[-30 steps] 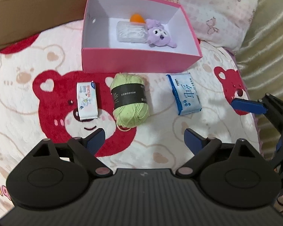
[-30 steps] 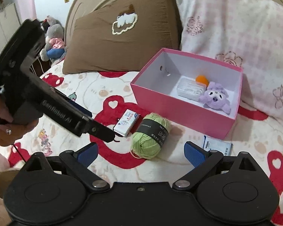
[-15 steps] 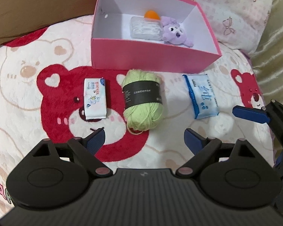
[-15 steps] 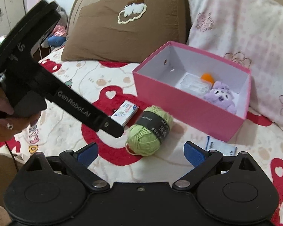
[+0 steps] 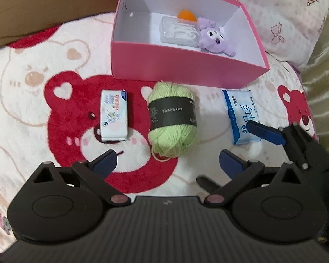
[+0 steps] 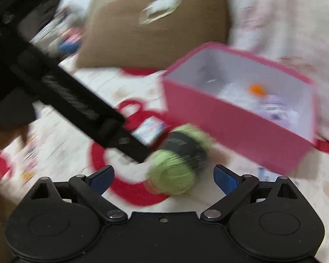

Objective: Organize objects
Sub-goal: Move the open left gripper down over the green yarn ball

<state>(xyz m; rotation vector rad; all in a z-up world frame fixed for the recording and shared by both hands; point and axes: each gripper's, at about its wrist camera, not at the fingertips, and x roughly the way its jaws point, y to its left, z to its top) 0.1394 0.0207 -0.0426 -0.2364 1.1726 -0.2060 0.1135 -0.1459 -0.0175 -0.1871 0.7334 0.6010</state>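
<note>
Bedspread (image 5: 22, 114) stock: one green yarn ball (image 5: 172, 120) at centre, one white tissue pack (image 5: 114, 115) at 9 o'clock of it, one blue tissue pack (image 5: 243, 115) at 3 o'clock, apparently lined up awaiting the pink box (image 5: 186, 72) at 12 o'clock. Box already holds one clear case (image 5: 178, 32), one orange ball (image 5: 186, 15) and one purple plush (image 5: 212, 38). Left gripper (image 5: 166, 164) jaws opening, nothing between them; right gripper (image 6: 164, 176) jaws wide and empty, both seemingly readied for pickups.
</note>
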